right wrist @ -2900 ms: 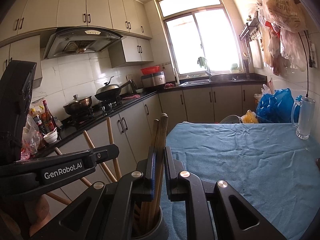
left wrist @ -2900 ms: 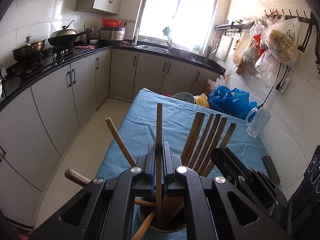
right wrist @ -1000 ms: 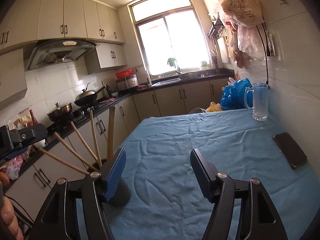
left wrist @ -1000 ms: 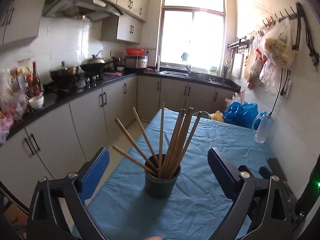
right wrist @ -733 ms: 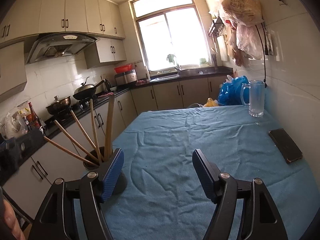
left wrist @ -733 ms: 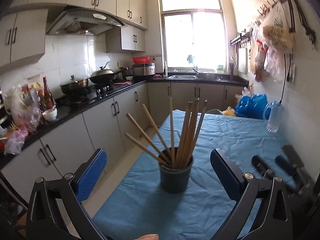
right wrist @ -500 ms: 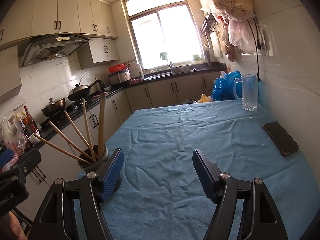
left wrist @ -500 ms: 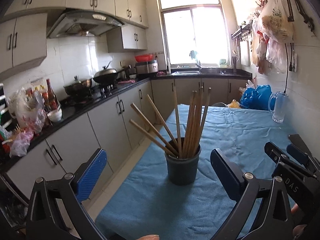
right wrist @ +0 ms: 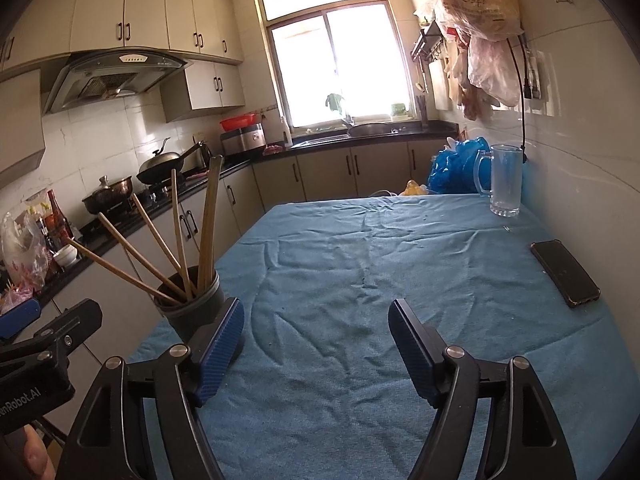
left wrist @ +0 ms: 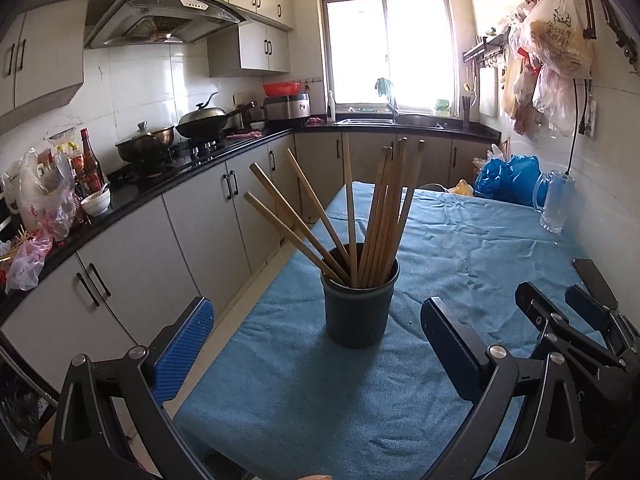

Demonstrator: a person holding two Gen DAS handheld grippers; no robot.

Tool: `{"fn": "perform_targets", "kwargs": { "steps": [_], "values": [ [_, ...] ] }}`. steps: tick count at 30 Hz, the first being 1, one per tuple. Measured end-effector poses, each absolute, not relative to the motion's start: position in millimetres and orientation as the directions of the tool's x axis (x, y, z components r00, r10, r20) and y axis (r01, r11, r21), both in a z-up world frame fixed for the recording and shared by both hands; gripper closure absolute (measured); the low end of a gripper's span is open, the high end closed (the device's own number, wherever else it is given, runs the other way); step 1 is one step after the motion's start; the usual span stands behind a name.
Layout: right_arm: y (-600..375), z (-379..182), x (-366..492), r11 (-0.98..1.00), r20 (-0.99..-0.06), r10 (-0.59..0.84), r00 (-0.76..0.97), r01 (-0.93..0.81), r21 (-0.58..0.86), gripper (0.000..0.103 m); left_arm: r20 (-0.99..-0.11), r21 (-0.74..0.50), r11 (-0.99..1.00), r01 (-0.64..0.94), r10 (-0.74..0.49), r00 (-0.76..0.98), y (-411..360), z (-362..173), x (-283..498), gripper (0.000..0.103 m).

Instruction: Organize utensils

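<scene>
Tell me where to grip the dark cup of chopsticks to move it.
Grip the dark cup around its bare lower wall, coming in level from the near side with open jaws. The chopsticks fan out above the rim, leaning left and up, so a top approach is blocked; the round side wall is clear.

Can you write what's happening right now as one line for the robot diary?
left gripper: open, empty | right gripper: open, empty | chopsticks: all in cup | cup: upright on blue cloth

Lower ends of chopsticks (left wrist: 374,216) hidden inside the holder (left wrist: 359,306); phone (left wrist: 592,280) at three o'clock partly hidden behind the right gripper (left wrist: 560,300).
</scene>
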State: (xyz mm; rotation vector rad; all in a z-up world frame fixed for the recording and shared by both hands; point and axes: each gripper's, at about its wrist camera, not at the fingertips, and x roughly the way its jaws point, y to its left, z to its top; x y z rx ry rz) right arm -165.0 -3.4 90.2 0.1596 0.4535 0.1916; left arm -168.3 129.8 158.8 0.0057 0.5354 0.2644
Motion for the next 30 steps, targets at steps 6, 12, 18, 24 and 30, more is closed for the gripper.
{"fn": "perform_targets", "kwargs": {
  "steps": [6, 12, 18, 24, 30],
  "values": [
    [-0.6, 86.6, -159.7, 0.972, -0.432, 0.204, 0.878, -0.131, 0.193, 0.023, -0.538, 0.056, 0.970, -0.238, 0.230, 0.811, 132.6, 149.9, -161.8, 0.000],
    [4.9, 83.5, -156.4, 0.975, -0.442, 0.197, 0.875, -0.129, 0.180, 0.023, -0.564, 0.044, 0.971, -0.236, 0.220, 0.796, 137.5, 142.1, -157.1, 0.000],
    [11.8, 81.2, -154.7, 0.978, -0.448, 0.192, 0.873, -0.132, 0.162, 0.021, -0.586, 0.026, 0.971, -0.237, 0.207, 0.783, 144.5, 137.5, -153.6, 0.000],
    [18.3, 79.7, -153.8, 0.979, -0.455, 0.193, 0.869, -0.140, 0.147, 0.021, -0.599, 0.013, 0.971, -0.237, 0.197, 0.776, 149.6, 133.1, -151.0, 0.000],
    [21.7, 77.0, -151.4, 0.980, -0.462, 0.189, 0.866, -0.139, 0.140, 0.021, -0.613, 0.004, 0.971, -0.239, 0.191, 0.767, 155.2, 128.2, -146.3, 0.000]
  ]
}}
